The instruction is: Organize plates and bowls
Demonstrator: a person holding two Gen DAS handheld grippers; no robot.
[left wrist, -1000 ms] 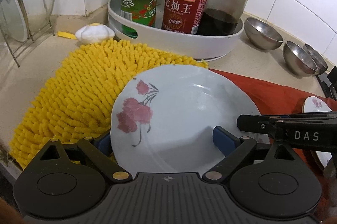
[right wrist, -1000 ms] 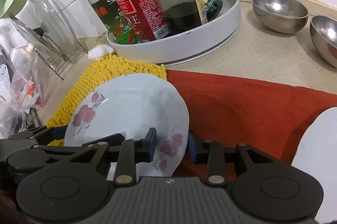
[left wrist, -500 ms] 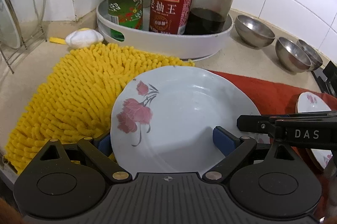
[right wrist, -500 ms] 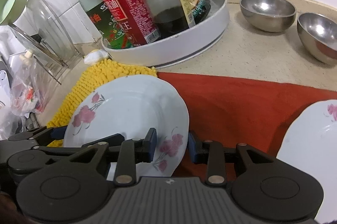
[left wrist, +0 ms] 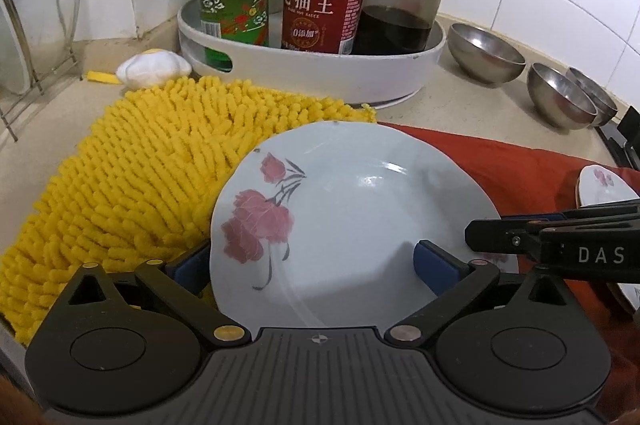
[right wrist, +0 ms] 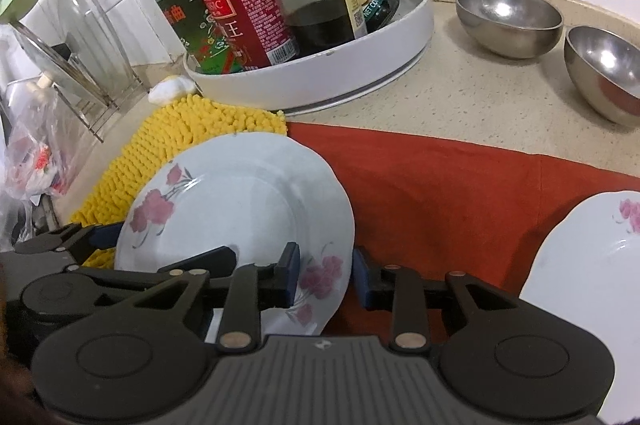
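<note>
The round white plate with pink flowers (left wrist: 352, 221) is face up, tilted, straddling yellow chenille mat (left wrist: 152, 177) and red cloth (right wrist: 440, 193). Left gripper (left wrist: 312, 265) has just spread wider, straddling its near rim; right gripper (right wrist: 326, 275) has just been closing on its right rim.

The round white plate with pink flowers (left wrist: 352, 209) looks like glazed ceramic, smooth and glossy. The shaggy yellow chenille mat (left wrist: 152, 169) is nubby cloth; the rust-red cloth (right wrist: 440, 193) is flat and matt. The round steel bowls (right wrist: 508, 19) shine like polished metal. The speckled beige countertop (right wrist: 472, 105) looks matt.
</note>
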